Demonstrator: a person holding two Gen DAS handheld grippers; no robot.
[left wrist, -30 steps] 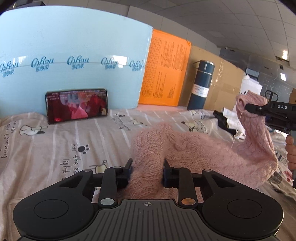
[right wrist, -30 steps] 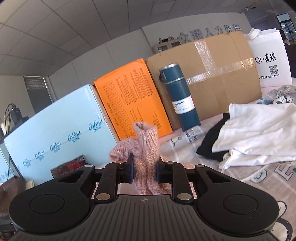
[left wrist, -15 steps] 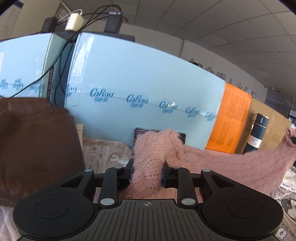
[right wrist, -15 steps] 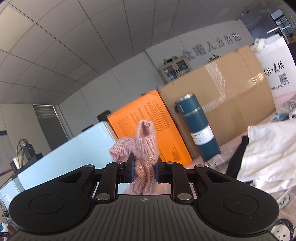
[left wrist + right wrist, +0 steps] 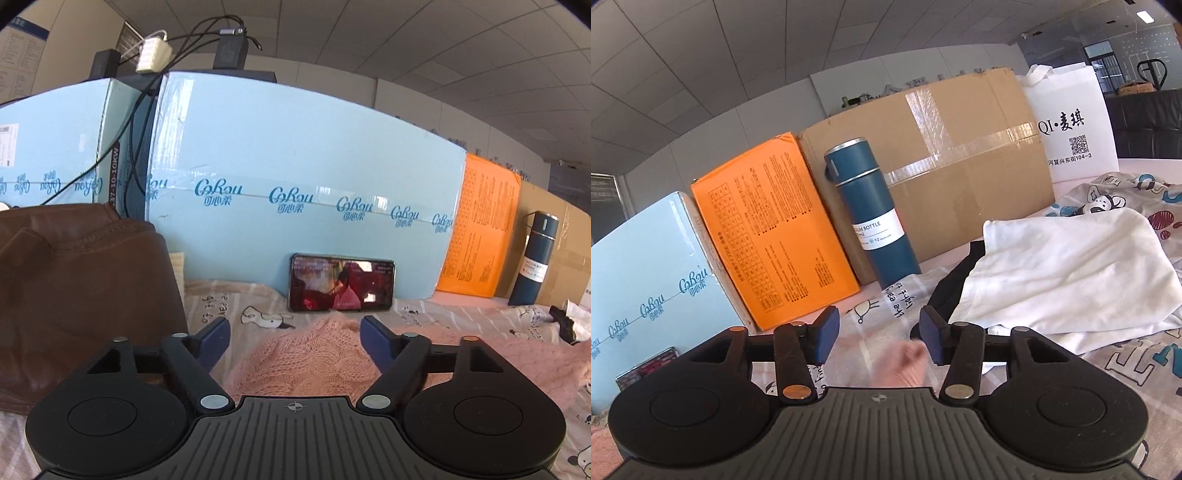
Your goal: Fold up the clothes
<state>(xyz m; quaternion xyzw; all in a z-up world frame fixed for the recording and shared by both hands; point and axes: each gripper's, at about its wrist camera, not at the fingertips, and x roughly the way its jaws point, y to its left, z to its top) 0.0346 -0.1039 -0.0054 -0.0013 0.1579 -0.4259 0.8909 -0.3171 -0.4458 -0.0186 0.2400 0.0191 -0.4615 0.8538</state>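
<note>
One pink sweater [image 5: 314, 354] lies on the bed sheet [image 5: 236, 302], under and between the spread fingers of the left gripper [image 5: 294, 334]. The right gripper [image 5: 879, 332] is spread wide too, with a blurry pink bit of sweater just below it; nothing is pinched. Both views show one blue bottle [image 5: 873, 218], one orange box [image 5: 768, 229] and a light blue box [image 5: 303, 177] that says "CoRou". Only the left view shows the whole phone [image 5: 341, 282] and a brown jacket [image 5: 74, 288]. Only the right view shows a white shirt [image 5: 1071, 273] and a white bag [image 5: 1067, 122] marked "QI". The bottle label reads "BOTTLE".
</note>
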